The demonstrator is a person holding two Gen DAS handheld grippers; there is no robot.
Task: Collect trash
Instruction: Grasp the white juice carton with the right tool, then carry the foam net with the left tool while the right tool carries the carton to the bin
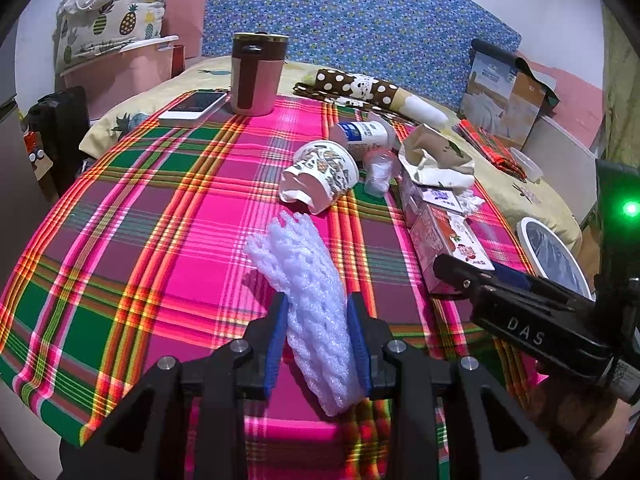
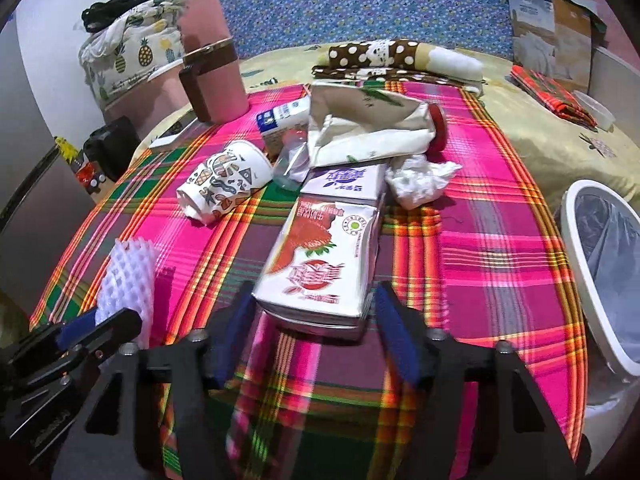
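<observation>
Left wrist: left gripper [image 1: 318, 334] clamped on white foam net sleeve [image 1: 308, 288], soft, knobbly mesh tube, pinched between the blue pads and sticking out past the tips over the plaid cloth [image 1: 168, 216]. Crushed printed paper cup [image 1: 322, 174] lies further ahead.

Right wrist: right gripper [image 2: 316, 320] spread wide, fingers either side of the glossy rectangular milk carton's [image 2: 320, 256] near end; contact unclear. White-rimmed bin [image 2: 600, 272] to its right.

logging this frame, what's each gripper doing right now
Left gripper: shut on the foam net.
Right gripper: open, fingers either side of the carton.
</observation>
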